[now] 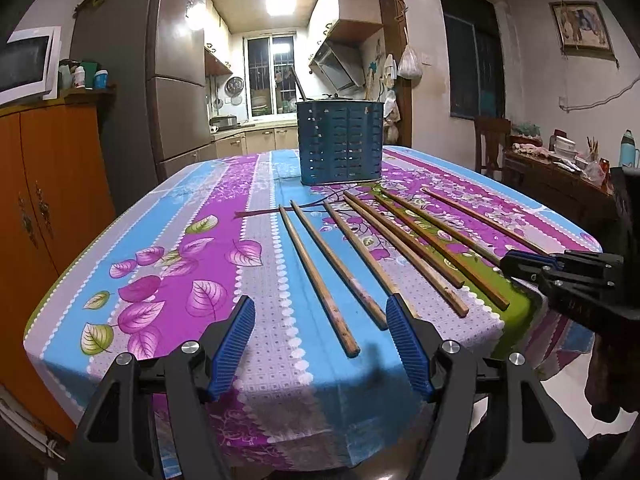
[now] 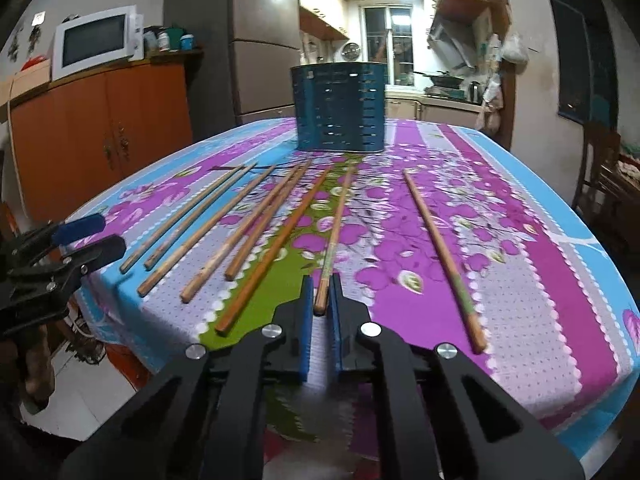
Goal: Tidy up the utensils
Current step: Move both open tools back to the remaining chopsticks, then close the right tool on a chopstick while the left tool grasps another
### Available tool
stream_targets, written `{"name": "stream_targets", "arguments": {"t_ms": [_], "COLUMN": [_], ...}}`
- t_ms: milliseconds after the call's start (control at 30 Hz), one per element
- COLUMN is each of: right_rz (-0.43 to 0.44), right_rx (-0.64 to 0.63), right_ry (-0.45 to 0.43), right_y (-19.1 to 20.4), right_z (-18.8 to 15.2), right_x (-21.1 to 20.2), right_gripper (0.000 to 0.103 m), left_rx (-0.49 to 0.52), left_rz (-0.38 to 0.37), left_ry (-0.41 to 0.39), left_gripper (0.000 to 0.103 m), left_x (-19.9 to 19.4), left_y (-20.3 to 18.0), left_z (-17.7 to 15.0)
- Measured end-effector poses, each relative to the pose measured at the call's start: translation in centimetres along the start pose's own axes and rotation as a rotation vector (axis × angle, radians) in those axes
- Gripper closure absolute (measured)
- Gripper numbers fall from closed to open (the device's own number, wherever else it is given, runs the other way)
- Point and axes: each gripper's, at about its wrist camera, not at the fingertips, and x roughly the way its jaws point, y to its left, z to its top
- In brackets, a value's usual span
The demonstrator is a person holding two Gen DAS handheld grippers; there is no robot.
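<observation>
Several wooden chopsticks [image 1: 362, 256] lie in a row on the flowered tablecloth [image 1: 188, 236], and they show in the right wrist view too [image 2: 256, 220]. A blue slotted utensil holder [image 1: 340, 142] stands upright behind them, also in the right wrist view [image 2: 340, 108], with one dark stick in it. My left gripper [image 1: 320, 322] is open, its jaws on either side of the near ends of two chopsticks. My right gripper [image 2: 322, 292] is nearly closed around the near end of one chopstick [image 2: 334, 240]; in the left wrist view it appears at the right [image 1: 516, 266].
An orange cabinet [image 1: 44, 208] with a microwave [image 2: 98, 42] stands to the left of the table. A fridge [image 1: 176, 80] and the kitchen doorway lie beyond. A chair [image 1: 490, 142] and a cluttered side table [image 1: 560, 164] stand at the right.
</observation>
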Motion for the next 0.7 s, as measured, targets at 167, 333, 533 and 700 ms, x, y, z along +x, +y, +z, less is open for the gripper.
{"name": "stream_targets", "arguments": {"t_ms": [167,333,533,700], "right_rz": [0.029,0.045,0.052,0.048], "right_rx": [-0.002,-0.01,-0.016,-0.025], "right_ry": [-0.012,-0.023,-0.028,-0.03], "right_y": [-0.3,-0.5,-0.6,-0.5], "right_z": [-0.1,-0.2,-0.2,-0.3], "right_x": [0.2,0.3,0.3,0.3], "right_gripper": [0.097,0.097,0.097,0.096], "left_rx": [0.008,0.016,0.004,-0.007], "left_rz": [-0.003,0.0,0.023,0.047], "left_ry": [-0.01,0.002,0.01,0.009], "left_gripper": [0.034,0.05,0.083,0.089], "left_x": [0.1,0.7,1.1,1.1], "left_y": [-0.6,-1.4,-1.8,-1.3], "left_z": [-0.3,-1.0,-1.6,-1.7]}}
